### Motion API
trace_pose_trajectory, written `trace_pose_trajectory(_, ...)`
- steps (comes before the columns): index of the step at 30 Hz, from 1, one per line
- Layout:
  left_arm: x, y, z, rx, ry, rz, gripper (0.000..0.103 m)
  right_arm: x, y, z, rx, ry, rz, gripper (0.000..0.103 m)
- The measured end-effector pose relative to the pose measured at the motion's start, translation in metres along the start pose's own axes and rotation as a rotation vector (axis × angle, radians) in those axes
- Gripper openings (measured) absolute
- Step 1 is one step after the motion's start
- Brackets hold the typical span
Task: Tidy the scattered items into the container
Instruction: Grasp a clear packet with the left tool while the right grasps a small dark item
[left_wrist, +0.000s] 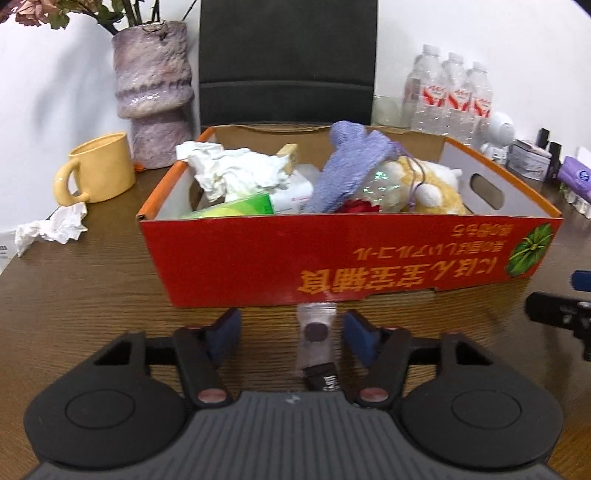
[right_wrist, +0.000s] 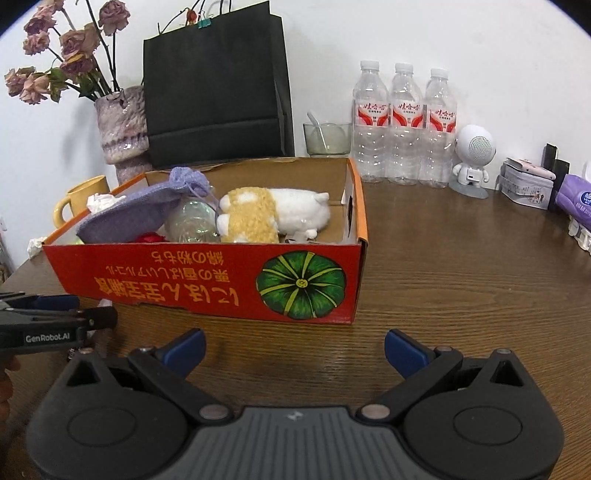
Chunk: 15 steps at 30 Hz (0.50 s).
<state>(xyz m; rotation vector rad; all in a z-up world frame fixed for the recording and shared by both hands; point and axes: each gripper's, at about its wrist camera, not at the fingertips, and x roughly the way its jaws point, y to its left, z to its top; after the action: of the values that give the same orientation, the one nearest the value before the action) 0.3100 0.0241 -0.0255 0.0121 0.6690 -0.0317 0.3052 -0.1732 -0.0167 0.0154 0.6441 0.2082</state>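
Left wrist view: we are holding left gripper (left_wrist: 291, 338) low over wooden table (left_wrist: 92, 295), jaws parted around small clear sachet (left_wrist: 317, 339), pads not touching it, just before red cardboard box (left_wrist: 332, 254). Crumpled tissue (left_wrist: 55, 227) lying left, beside yellow mug (left_wrist: 98, 168).

Right wrist view: we are keeping right gripper (right_wrist: 294, 349) released, empty, facing box's pumpkin picture (right_wrist: 301, 285); plush toy (right_wrist: 273, 214) lying inside.

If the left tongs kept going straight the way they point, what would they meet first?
Probably the small clear packet lying on the table between the open left tongs, closer to the right-hand finger. Beyond it stands the red box; depth is hard to judge.
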Motion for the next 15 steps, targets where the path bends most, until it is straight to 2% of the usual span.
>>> trace_pose_trajectory(1, -0.001, 0.001, -0.001, 0.004, -0.003, -0.006, 0.032, 0.000, 0.000, 0.000, -0.001, 0.001, 0.000, 0.103)
trace_pose_trajectory(2, -0.002, 0.001, -0.001, 0.003, -0.004, -0.010, 0.019, 0.001, 0.001, 0.000, -0.002, 0.003, -0.001, 0.103)
trace_pose_trajectory(9, -0.012, 0.012, -0.003, -0.029, -0.025, -0.036, 0.019, 0.004, 0.009, -0.003, -0.018, 0.011, -0.004, 0.103)
trace_pose_trajectory(15, -0.026, 0.040, -0.002, -0.094, -0.051, -0.045, 0.018, 0.005, 0.040, -0.007, -0.050, 0.012, 0.037, 0.103)
